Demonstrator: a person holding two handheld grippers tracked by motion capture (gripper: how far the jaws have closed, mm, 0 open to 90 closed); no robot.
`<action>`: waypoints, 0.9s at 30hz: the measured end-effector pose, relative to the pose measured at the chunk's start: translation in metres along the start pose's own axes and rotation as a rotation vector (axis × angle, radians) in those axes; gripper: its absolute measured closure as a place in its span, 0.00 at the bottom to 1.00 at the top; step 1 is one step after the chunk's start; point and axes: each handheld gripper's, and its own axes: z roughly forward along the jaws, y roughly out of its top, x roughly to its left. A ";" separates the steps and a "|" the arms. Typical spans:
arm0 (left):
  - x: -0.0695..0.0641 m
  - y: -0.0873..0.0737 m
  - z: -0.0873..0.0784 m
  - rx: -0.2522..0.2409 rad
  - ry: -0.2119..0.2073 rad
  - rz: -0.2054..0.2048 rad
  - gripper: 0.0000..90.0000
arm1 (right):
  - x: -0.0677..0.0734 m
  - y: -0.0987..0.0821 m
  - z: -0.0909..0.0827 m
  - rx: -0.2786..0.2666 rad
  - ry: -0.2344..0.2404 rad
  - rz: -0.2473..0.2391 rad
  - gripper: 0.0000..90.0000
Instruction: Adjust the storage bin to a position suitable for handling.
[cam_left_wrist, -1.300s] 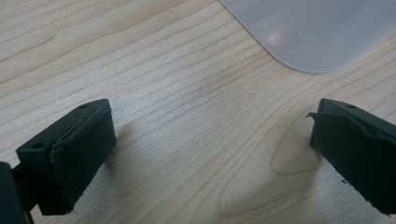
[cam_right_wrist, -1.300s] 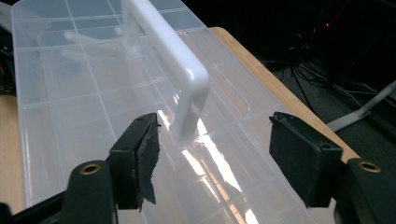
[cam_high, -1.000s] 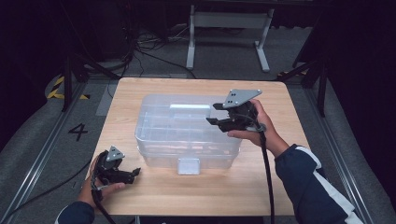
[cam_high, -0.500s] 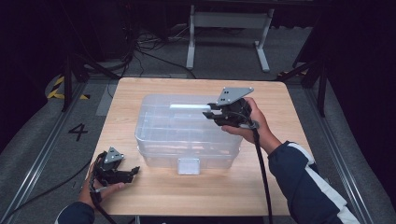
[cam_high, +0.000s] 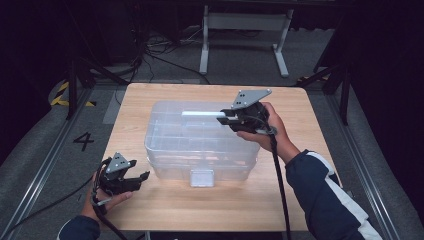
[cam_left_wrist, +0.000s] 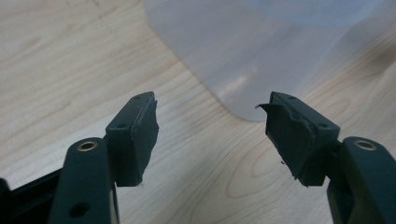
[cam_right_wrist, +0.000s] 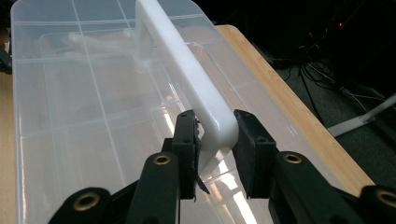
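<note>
I've got the right gripper (cam_right_wrist: 215, 140) clamped on the white handle (cam_right_wrist: 187, 79) of the clear box (cam_high: 200, 145) mid-table, ready to lift; left gripper (cam_left_wrist: 210, 135), jaws just narrowing on nothing, waits near its front-left corner.

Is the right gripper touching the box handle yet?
Touching. The right gripper view shows the right gripper's fingers pressed on both sides of the white handle.
</note>
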 end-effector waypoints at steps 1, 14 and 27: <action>-0.001 0.002 -0.003 -0.008 -0.007 0.004 0.40 | 0.000 0.000 0.000 0.001 0.000 0.002 0.80; -0.012 0.020 -0.024 -0.114 -0.042 0.007 0.41 | -0.010 0.008 0.001 0.010 0.006 0.027 0.79; -0.017 0.032 -0.022 -0.143 -0.092 0.004 0.58 | -0.019 0.015 0.001 0.018 -0.010 0.046 0.78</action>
